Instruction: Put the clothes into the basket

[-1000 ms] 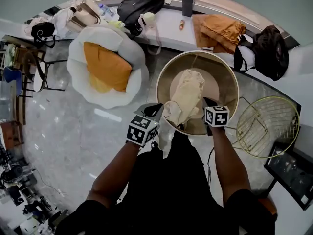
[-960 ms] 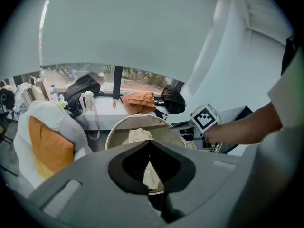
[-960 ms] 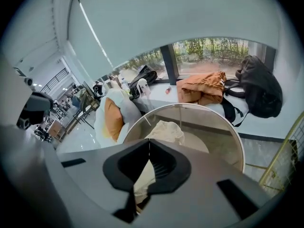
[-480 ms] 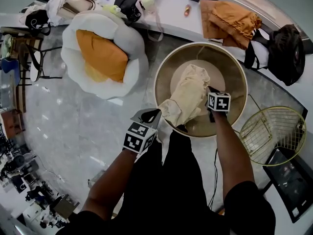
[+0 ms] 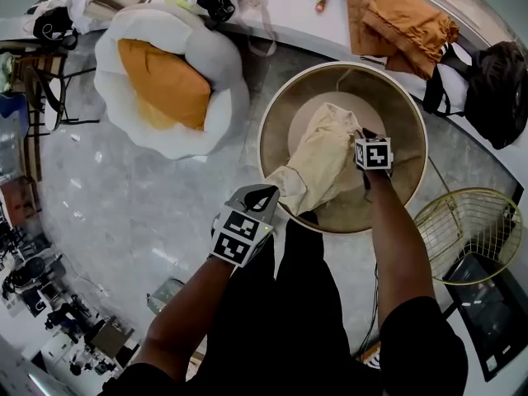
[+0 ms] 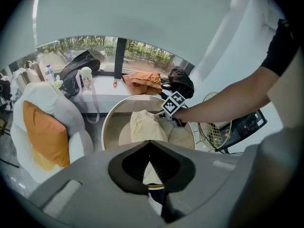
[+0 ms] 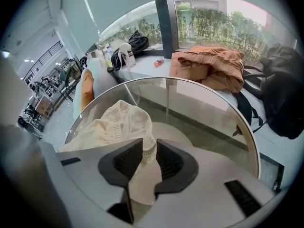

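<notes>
Both tools are gripping one cream garment [image 5: 318,159]. The left gripper [image 5: 264,196] is hovering just outside the near rim of the round brass basket [image 5: 276,106], and its jaws are closing tight on a corner of the fabric, which is showing as a pale strip pinched between them. The right gripper [image 5: 363,135] is reaching in over the basket's pale floor, ahead of the left one and to its right, and its jaws are likewise clamping a ribbed edge of the garment, with a fold hanging down between them. The cloth is stretching from one tool to the other, crossing the rim beside the left gripper and bunching up inside the basket just ahead and left of the right gripper; whether it is touching the basket's floor cannot be told. Well off to the left of the left gripper, a white chair [image 5: 219,64] is holding an orange cushion [image 5: 165,81]. Beyond the basket, past the right gripper, orange clothes [image 5: 408,25] are lying folded on a white ledge, with a black bag [image 5: 499,81] sitting to their right. To the right of the right gripper, a gold wire frame [image 5: 470,233] is standing on the floor, apart from the basket.
</notes>
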`<state>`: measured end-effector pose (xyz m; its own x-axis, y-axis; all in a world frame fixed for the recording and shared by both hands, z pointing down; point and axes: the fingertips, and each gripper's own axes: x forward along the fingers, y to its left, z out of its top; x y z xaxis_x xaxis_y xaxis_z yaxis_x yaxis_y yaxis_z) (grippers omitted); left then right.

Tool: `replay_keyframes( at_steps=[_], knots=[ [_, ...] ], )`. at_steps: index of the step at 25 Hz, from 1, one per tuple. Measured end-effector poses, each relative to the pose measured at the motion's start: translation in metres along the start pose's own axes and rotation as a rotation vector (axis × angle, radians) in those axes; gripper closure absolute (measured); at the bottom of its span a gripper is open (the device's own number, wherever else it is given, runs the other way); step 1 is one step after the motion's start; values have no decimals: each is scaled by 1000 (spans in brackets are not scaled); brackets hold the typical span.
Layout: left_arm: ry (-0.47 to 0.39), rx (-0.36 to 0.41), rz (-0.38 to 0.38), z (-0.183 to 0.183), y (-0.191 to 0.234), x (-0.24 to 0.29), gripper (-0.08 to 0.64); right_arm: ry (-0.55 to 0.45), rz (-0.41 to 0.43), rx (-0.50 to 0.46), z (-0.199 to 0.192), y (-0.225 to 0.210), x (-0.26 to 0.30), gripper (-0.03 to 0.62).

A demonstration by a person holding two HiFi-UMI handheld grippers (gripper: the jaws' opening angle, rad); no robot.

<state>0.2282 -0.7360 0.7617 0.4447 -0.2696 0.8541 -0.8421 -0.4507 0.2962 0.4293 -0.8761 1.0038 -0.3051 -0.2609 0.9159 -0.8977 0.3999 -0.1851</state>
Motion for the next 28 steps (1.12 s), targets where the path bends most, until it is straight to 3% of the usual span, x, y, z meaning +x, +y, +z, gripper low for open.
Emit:
replay_keyframes(
  at_steps=[8, 13, 16, 28],
  knots=[
    [4, -5, -16, -4, 2, -4, 558, 48, -4, 72, -1, -4, 14, 479],
    [-12, -18, -22, -3, 3, -9, 560, 88, 33, 55, -5, 6, 10, 550],
    [-18, 16, -25, -4, 1, -15, 560, 50, 54, 82, -3, 17, -5, 555],
    [-112, 21, -64, 2, -9, -70, 560, -191, 162, 217, 17, 92, -111, 561]
  ],
)
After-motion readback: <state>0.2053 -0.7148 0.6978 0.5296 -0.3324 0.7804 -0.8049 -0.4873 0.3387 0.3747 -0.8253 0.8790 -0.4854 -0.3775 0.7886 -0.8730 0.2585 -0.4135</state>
